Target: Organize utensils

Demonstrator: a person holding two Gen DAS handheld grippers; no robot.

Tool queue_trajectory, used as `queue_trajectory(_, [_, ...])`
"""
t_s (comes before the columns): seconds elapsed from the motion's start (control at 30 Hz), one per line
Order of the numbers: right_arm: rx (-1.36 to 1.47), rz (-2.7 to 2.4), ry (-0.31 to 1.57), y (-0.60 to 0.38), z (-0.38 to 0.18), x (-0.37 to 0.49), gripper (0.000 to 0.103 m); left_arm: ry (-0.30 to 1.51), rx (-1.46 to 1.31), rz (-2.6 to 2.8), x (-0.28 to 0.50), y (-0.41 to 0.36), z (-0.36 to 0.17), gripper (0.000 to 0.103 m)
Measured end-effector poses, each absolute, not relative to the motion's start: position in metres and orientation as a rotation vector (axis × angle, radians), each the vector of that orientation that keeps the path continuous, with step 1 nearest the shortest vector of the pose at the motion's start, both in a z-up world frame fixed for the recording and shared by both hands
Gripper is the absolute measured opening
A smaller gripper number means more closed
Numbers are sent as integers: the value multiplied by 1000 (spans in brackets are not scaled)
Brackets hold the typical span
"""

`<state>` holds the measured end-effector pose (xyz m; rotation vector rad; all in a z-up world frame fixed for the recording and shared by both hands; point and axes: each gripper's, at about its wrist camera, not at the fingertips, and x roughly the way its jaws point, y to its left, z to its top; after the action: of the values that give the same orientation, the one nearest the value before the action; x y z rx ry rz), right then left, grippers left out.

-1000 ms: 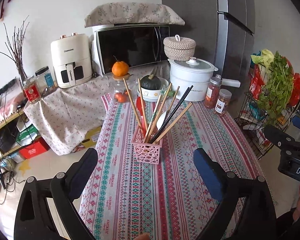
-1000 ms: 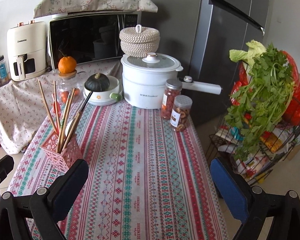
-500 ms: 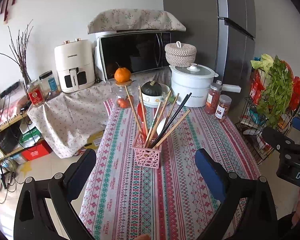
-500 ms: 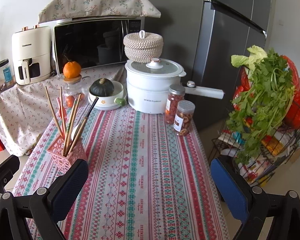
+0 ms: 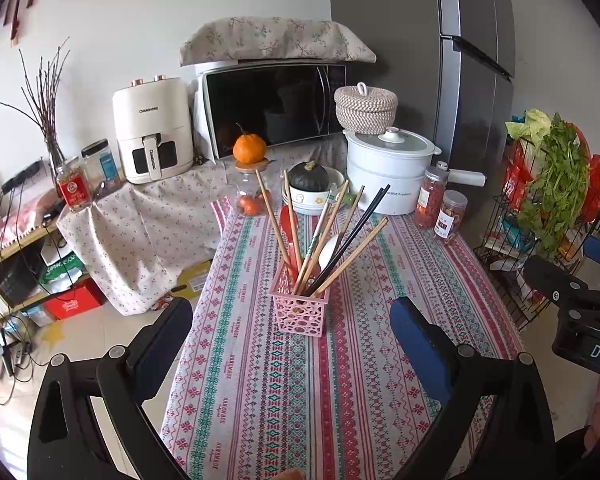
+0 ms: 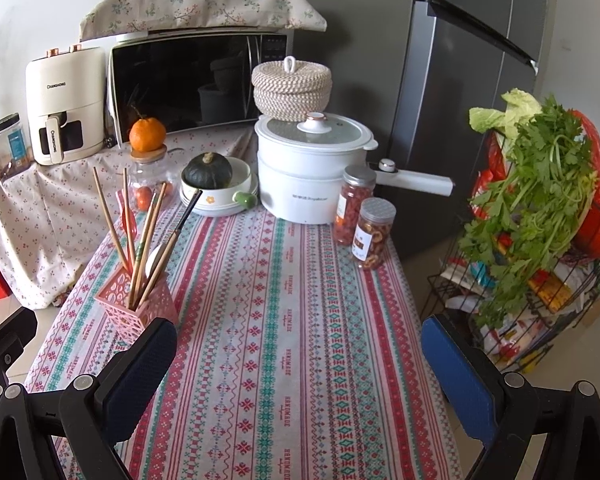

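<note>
my left gripper (image 5: 290,330) wide open, empty | my right gripper (image 6: 298,354) wide open, empty | tablecloth (image 6: 288,340) reads HANDMADE | air fryer (image 5: 152,140) reads CHANGHONG | pink basket (image 5: 298,312) holds chopsticks (image 5: 350,256)

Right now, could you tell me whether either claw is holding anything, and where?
Nothing is held: the left claw and right claw are both open and empty.

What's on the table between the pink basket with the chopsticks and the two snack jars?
Nothing: in the right wrist view, only bare striped tablecloth lies between the pink basket and the two jars.
</note>
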<state>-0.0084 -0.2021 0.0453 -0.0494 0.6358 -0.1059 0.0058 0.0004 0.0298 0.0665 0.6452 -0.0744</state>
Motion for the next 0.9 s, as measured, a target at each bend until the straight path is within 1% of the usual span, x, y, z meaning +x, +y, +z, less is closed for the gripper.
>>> queue_trajectory(0.9, [-45, -100, 627, -201, 50, -10, 101, 631, 61, -79, 2, -2, 32, 100])
